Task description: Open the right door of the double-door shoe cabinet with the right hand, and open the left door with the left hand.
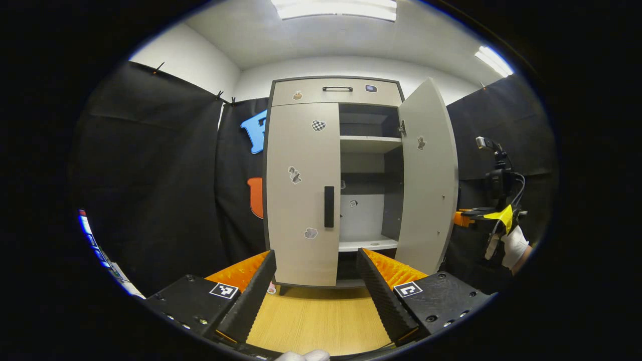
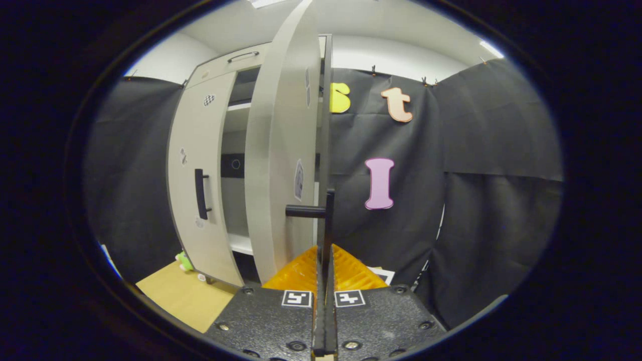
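The shoe cabinet [image 1: 321, 93] stands straight ahead in the left gripper view. Its left door [image 1: 302, 165] is closed, with a black vertical handle [image 1: 329, 206]. Its right door [image 1: 428, 170] is swung wide open. My left gripper [image 1: 316, 288] hovers open in front of the left door, some way short of the handle. In the right gripper view the right door [image 2: 281, 150] is seen nearly edge-on. My right gripper [image 2: 325, 250] is shut on that door's black handle [image 2: 328, 210]. The right gripper [image 1: 479, 214] and a gloved hand [image 1: 515, 246] also appear beside the open door.
Inside the cabinet are pale shelves [image 1: 369, 144]. A drawer with a dark handle [image 1: 337, 88] sits on top. Wooden floor [image 1: 316, 321] lies in front. A small green toy [image 2: 184, 260] lies by the cabinet's foot. Black cloth walls [image 2: 491, 200] close in both sides.
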Available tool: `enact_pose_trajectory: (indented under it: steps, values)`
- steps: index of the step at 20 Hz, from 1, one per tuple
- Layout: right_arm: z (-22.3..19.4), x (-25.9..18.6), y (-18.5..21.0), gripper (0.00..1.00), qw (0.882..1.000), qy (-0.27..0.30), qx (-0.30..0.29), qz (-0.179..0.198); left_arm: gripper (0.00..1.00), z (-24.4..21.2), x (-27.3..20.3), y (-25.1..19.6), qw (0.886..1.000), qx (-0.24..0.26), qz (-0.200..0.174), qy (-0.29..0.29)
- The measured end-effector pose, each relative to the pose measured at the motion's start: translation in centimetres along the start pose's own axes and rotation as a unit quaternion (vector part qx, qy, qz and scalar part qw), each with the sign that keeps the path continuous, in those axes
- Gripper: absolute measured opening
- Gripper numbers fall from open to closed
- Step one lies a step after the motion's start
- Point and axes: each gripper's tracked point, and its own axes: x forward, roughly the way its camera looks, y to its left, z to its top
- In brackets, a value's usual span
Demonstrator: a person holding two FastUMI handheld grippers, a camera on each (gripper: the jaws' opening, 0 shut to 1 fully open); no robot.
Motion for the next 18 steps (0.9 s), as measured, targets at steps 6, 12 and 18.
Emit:
enact_pose_trajectory:
  steps: [6, 12, 18]
  values:
    - [0.0, 0.7, 0.3, 0.04, 1.000, 0.005, -0.005, 0.010, 0.96, -0.1, -0.4, -0.9, 1.000, 0.000, 0.025, 0.005]
    - [-0.2, 0.4, 0.1, 0.04, 1.000, 0.010, -0.001, 0.002, 0.96, 0.2, -0.9, -0.2, 0.999, 0.001, 0.032, 0.000]
    - [0.2, -2.3, -0.9, 0.27, 1.000, 0.005, -0.014, -0.018, 0.96, 0.1, -0.9, 1.2, 1.000, 0.000, 0.025, -0.002]
